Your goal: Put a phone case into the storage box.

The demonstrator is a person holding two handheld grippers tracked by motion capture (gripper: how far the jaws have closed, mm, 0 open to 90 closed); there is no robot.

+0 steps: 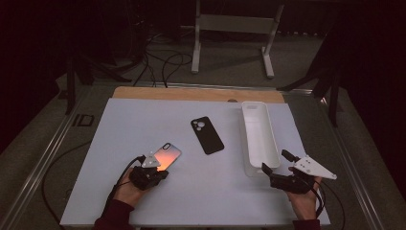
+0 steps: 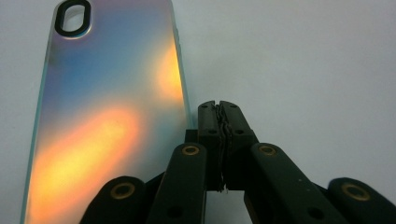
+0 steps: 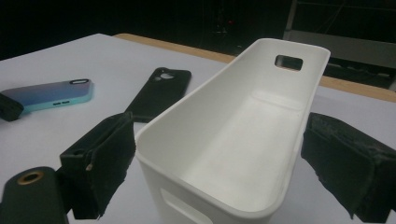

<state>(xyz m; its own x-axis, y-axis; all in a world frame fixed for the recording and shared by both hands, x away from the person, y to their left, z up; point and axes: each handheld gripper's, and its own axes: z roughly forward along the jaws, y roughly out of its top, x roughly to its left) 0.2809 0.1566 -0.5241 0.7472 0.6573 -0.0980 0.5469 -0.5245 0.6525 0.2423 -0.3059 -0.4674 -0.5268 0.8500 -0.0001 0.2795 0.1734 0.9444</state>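
Iridescent phone case [image 1: 167, 156] was lying flat on the white bench [image 1: 143, 124], near left, right by your left hand-held gripper [image 2: 219, 106], whose jaws were pressed together on nothing, just beside the case's right edge. Black phone case [image 1: 207, 135] sat mid-bench, well apart. Your right hand-held gripper [image 1: 277, 163] was spread wide around the near end of the white bin [image 3: 261, 60], not squeezing it. My guess: that shiny case was light, thin and slippery, so you'd want to pinch a long edge, not the glossy back.

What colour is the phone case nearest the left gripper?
Iridescent blue-to-orange phone case, best in the left gripper view.
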